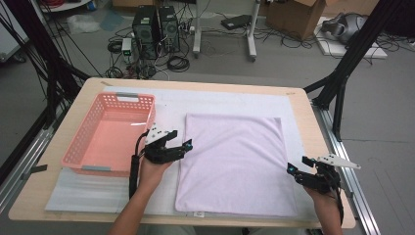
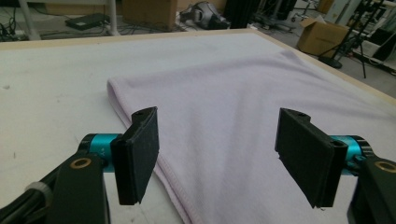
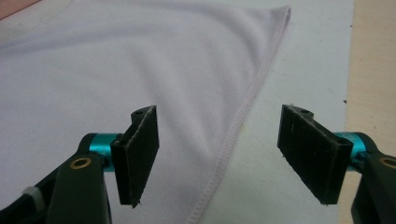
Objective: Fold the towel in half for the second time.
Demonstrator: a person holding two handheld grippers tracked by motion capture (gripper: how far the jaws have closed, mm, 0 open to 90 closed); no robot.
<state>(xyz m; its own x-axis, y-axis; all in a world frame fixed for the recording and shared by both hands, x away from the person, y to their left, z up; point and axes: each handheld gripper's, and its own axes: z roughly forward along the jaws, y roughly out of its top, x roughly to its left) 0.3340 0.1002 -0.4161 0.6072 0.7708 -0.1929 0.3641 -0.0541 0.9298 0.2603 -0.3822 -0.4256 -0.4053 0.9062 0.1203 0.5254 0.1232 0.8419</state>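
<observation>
Judging by the lilac towel (image 1: 235,164) lying flat and unfolded on the table, beside the pink basket (image 1: 110,134), you have both the left gripper (image 1: 182,146) and right gripper (image 1: 297,165) spread apart, empty, at its side edges, with the grasp yet to come.

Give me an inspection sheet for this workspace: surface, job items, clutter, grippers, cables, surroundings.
Surface: wooden table under a white mat.
Job's things: lilac cloth flat, folded square; pink basket empty, to its left.
Clutter: nothing seen.
Grippers: left gripper open at the cloth's left edge; right gripper open at its right edge; nothing held.
Cables: one trails from each gripper; tangle on floor.
Surroundings: computer towers, cardboard box, black frame legs.
</observation>
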